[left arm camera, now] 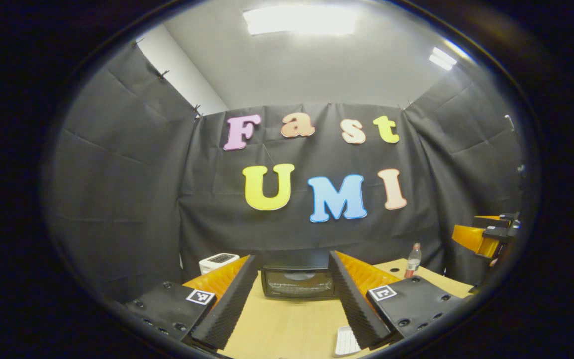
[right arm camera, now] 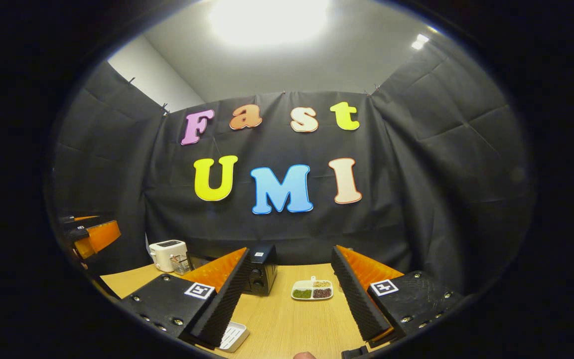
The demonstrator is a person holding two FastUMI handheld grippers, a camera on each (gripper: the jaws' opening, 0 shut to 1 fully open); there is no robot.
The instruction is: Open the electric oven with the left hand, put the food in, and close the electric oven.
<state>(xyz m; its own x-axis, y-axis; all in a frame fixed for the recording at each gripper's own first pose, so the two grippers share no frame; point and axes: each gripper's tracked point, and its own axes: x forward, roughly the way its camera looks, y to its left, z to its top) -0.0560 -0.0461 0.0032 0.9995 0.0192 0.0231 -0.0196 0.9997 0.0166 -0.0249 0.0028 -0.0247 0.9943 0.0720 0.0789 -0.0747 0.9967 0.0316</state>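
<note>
2 grippers' jaws spread wide, facing closed oven (left arm camera: pixel 298 282) and food tray (right arm camera: pixel 312 289).

In the right gripper view the electric oven (right arm camera: pixel 262 271) at lower centre is half hidden behind a finger of the hand-held gripper (right arm camera: pixel 289 294), the white tray (right arm camera: pixel 232 336) is cut at the bottom edge, and the food in the divided dish (right arm camera: pixel 312 290) is too small to tell
</note>
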